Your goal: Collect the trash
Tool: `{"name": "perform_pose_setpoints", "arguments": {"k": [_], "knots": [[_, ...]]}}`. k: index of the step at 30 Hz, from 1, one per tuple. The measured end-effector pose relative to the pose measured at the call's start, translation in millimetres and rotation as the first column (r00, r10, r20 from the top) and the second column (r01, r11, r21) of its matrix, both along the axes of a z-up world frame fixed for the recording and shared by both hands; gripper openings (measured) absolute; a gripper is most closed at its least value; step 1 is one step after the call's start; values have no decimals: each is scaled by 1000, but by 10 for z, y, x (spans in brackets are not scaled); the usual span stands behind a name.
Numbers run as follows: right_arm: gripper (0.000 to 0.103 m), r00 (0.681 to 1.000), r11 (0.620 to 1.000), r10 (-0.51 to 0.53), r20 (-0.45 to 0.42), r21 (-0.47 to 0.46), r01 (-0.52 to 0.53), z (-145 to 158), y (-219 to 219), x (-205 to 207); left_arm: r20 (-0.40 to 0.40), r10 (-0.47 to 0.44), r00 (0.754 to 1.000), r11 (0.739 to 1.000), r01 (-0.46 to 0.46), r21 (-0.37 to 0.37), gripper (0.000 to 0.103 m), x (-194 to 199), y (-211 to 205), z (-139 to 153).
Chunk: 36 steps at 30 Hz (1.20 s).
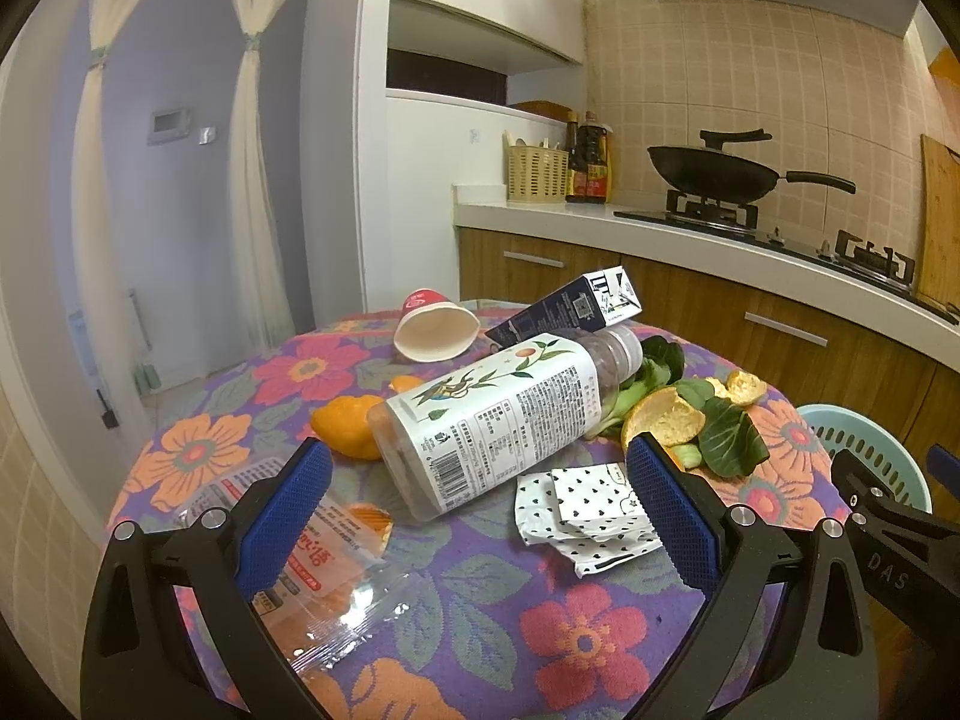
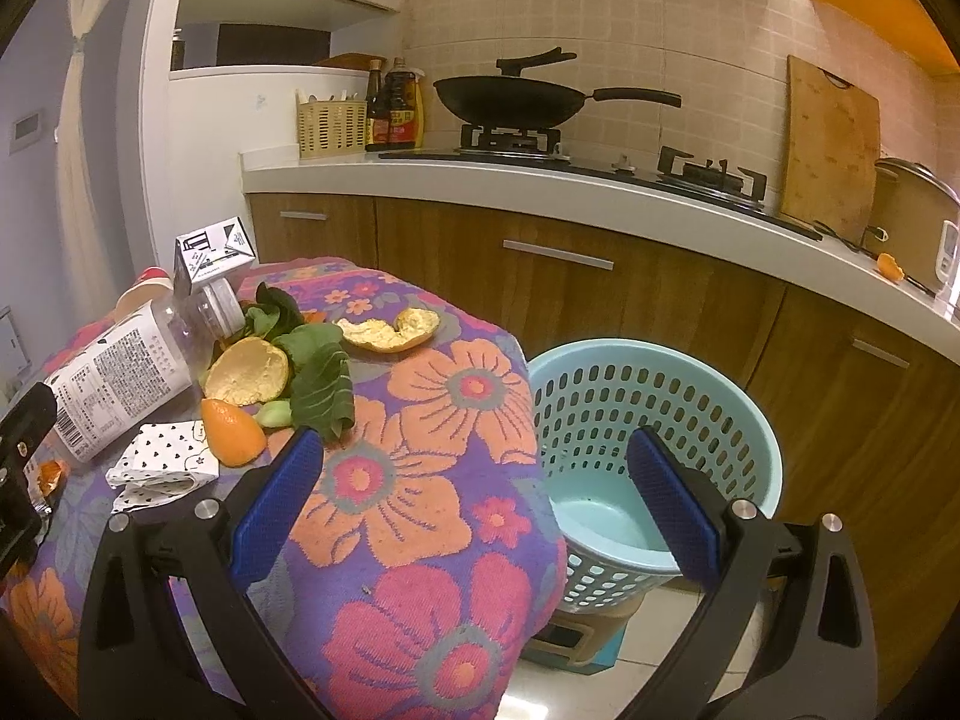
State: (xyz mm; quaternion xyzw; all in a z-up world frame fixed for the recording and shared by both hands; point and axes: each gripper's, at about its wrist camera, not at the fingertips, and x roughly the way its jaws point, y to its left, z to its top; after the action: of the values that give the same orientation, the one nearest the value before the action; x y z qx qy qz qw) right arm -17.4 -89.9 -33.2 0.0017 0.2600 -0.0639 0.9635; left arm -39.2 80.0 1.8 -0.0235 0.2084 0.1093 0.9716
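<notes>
Kitchen setting: floral-cloth counter (image 1: pixel 576 618) strewn with trash, stove and wok (image 1: pixel 714 171) behind. Your left tongs (image 1: pixel 480 510) hover low over the cloth, spread wide, pinching nothing; the plastic bottle (image 1: pixel 498 414) lies on its side just beyond the blue pads (image 1: pixel 288 516). A polka-dot wrapper (image 1: pixel 594 516) sits near the right-side pad, a clear snack bag (image 1: pixel 336 570) under the left-side one. Paper cup (image 1: pixel 435 327) and carton (image 1: pixel 570 300) lie farther back; orange peel (image 1: pixel 666 420) and greens (image 1: pixel 729 438) beside the bottle's neck. Your right tongs (image 2: pixel 480 504) are also spread and empty, straddling the counter's edge, one pad over the teal basket (image 2: pixel 660 378) standing on the floor beside it.
</notes>
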Motion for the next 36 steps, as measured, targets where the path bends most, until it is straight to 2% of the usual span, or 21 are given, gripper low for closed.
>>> {"name": "perform_pose_setpoints", "arguments": {"k": [11,14,16,20,25,27,29,32,36], "knots": [[93,996,996,84,31,18,-85,114,6,157,-5,-4,1000,1000,4,9,95,10,-6,-9],[88,994,994,110,22,16,-110,124,17,222,-11,-29,1000,1000,29,10,95,13,3,-20],[81,991,991,135,7,21,-135,114,13,263,-25,-87,996,996,87,-2,95,4,11,-19],[69,980,980,197,-31,25,-196,72,3,358,-82,-226,971,974,222,-55,93,14,59,-35],[64,952,954,297,-76,73,-292,37,26,507,-190,-383,904,923,365,-123,88,125,65,-133],[63,937,941,335,-98,76,-329,23,78,597,-242,-396,886,918,374,-132,84,228,25,-199],[63,922,932,361,-136,94,-351,-10,110,699,-296,-381,876,924,356,-136,77,341,6,-280],[63,893,915,400,-204,141,-378,-88,143,860,-326,-396,859,918,366,-152,75,446,-26,-345],[63,880,908,417,-225,133,-397,-114,222,955,-380,-393,837,917,386,-99,72,534,-186,-403]]}}
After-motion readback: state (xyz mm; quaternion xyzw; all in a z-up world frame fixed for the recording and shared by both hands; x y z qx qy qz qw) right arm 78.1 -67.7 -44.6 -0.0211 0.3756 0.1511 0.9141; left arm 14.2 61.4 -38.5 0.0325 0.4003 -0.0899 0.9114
